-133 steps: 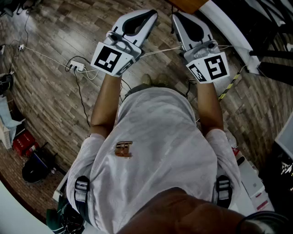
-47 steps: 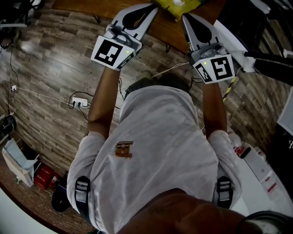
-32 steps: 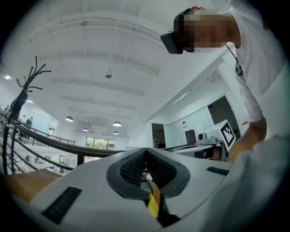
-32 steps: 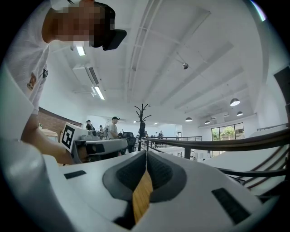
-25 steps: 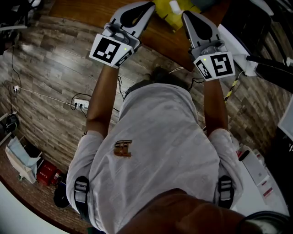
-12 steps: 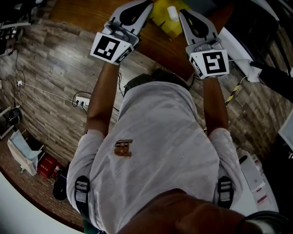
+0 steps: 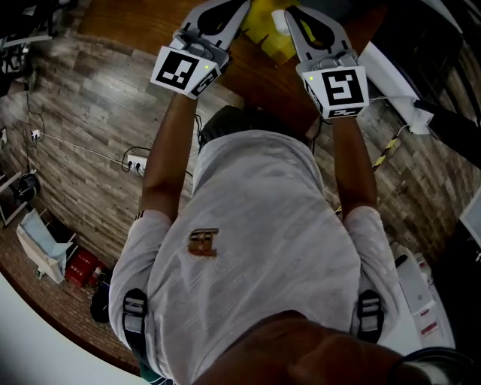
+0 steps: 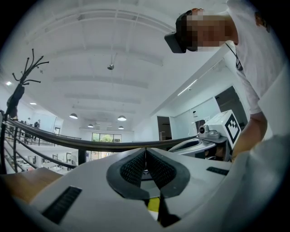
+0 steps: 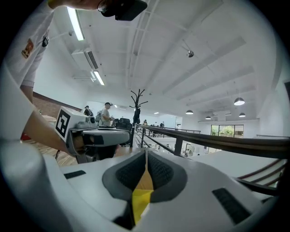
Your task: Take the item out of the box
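The left gripper [image 8: 146, 152] is squeezed tight with nothing in it. Between the two grippers sits the yellow box [image 7: 263, 39] on the brown table [image 7: 263, 79]. A white thing [image 7: 279, 16] shows in it, likely the item. The right gripper [image 9: 146, 155] is squeezed tight and empty too. If they go in closed, they could bump the box away. I count two grippers, one box, one table.

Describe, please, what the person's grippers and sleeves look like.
Both the left gripper and the right gripper have smooth white shells tapering to two jaws lined with black ribbed pads. Each carries a white cube printed with black square markers. The person wears a white short-sleeved T-shirt.
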